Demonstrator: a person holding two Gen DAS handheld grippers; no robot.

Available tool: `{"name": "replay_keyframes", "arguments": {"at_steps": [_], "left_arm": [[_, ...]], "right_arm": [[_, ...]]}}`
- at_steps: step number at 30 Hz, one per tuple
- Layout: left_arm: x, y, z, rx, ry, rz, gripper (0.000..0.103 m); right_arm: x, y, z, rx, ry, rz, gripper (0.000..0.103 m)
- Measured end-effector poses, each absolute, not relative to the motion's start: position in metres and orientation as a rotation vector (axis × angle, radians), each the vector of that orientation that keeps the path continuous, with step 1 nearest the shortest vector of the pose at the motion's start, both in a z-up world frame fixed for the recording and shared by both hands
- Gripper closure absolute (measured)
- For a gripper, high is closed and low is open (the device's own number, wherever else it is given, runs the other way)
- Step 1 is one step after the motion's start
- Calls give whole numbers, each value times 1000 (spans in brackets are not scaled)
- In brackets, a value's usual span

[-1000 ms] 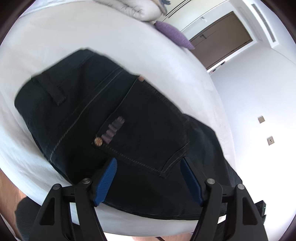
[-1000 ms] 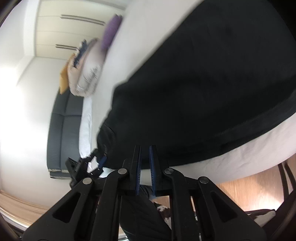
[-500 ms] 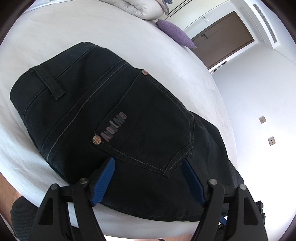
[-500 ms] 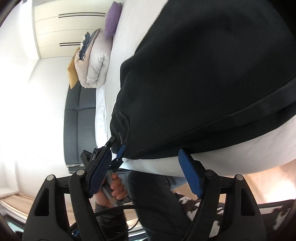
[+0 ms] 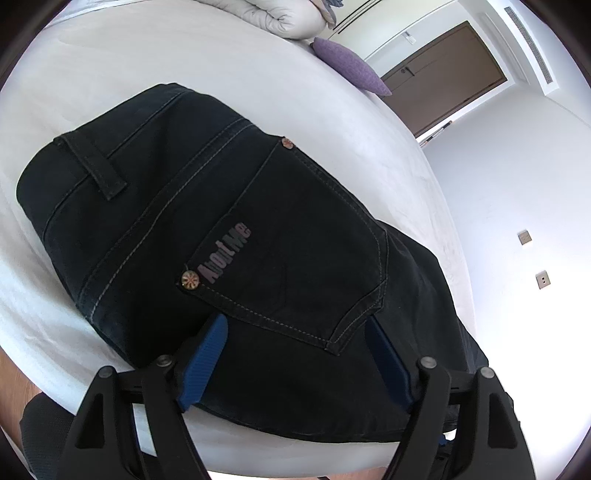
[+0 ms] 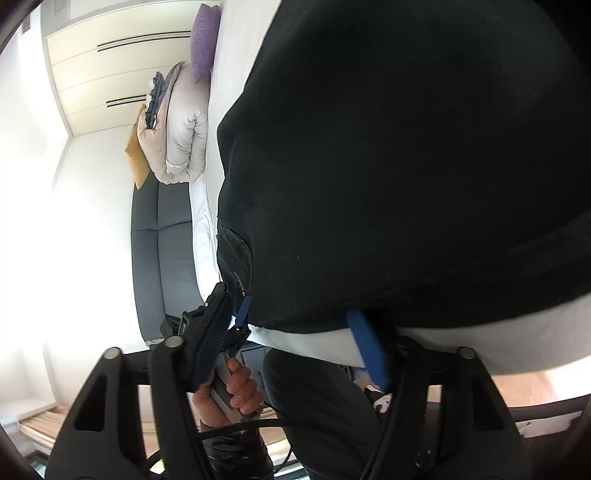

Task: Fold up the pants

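Observation:
Dark denim pants (image 5: 236,240) lie folded on the white bed (image 5: 258,88), back pocket and waistband up. My left gripper (image 5: 295,354) is open and empty, its blue pads just over the pants' near edge. In the right wrist view the pants (image 6: 406,166) fill the upper right. My right gripper (image 6: 291,343) is open and empty at the pants' edge by the mattress side. The left gripper (image 6: 236,317) also shows there, held by a hand.
A rolled duvet (image 5: 288,14) and a purple pillow (image 5: 347,66) lie at the bed's far end. A brown door (image 5: 443,74) is beyond. A grey sofa (image 6: 162,229) and wardrobe (image 6: 122,62) stand to the side. The person's legs (image 6: 332,406) are close to the bed edge.
My right gripper has opened from shut, letting go at the pants' edge. The left gripper stayed open and eased back slightly; the pants have settled flat.

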State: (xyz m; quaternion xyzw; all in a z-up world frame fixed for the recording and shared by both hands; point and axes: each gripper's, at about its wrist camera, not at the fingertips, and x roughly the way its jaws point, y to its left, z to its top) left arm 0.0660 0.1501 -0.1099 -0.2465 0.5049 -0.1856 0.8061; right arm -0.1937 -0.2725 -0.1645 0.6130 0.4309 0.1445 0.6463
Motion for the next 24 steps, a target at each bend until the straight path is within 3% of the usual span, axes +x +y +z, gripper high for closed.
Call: {"name": "replay_keyframes", "arguments": {"at_steps": [2,3,5,24], "left_arm": [[66,151,-111,-526,1081,-397,24],[66,151,-110,-526,1081,-398,24],[67,151,-111,-526,1081,-399,24],[63,160,-114,-527,1072,-413,24]], "right_arm": [[-189,-270,-169,1390,996,321,72],[-188,-270,-173,1393,1005,313,76],[-186,-270,-181,1408,1013,305,94],[-188,-242,-178,1206,1049,346,98]]}}
